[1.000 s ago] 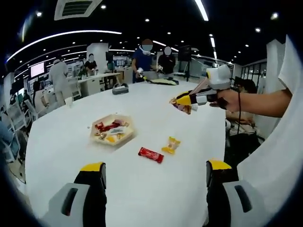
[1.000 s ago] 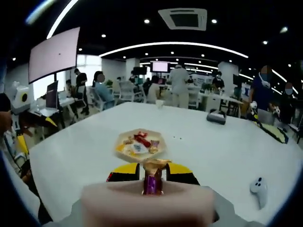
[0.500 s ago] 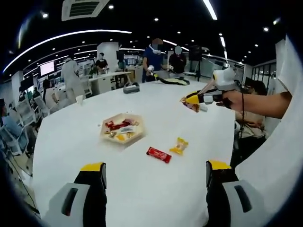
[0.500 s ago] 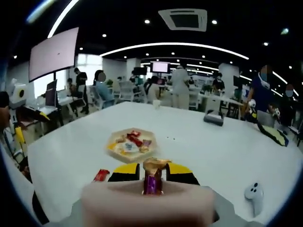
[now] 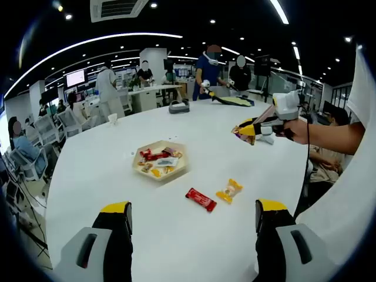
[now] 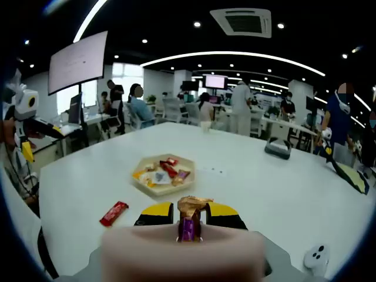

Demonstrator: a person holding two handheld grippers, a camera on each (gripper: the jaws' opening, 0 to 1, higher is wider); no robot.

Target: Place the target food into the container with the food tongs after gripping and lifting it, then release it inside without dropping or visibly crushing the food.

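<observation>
Above the right side of the white table [image 5: 117, 170], the right gripper [image 5: 248, 130] is held in the air by a person's hand [image 5: 294, 126], the forearm reaching in from the right edge of the left gripper view. Its yellow-tipped jaws are clamped on a wrapped candy [image 6: 189, 216] with a gold top and purple body; in the right gripper view the candy stands upright between the two jaw tips, pinched at its middle. The gripper and candy are well apart from the hexagonal tray [image 5: 141, 173], which lies on the table near its middle and already holds several wrapped snacks. From the right gripper view the tray [image 6: 136, 182] lies beyond the jaws, slightly to the left.

At the near edge of the left gripper view, the left gripper [image 5: 192, 214] has its jaws wide apart with nothing between them, raised over the table. Between these jaws and the tray lie a red snack bar [image 5: 201, 199] and, just to its right, a yellow wrapped candy [image 5: 228, 191], the two near each other but not touching. The red snack bar [image 6: 113, 212] also lies left of the right gripper's jaws.
</observation>
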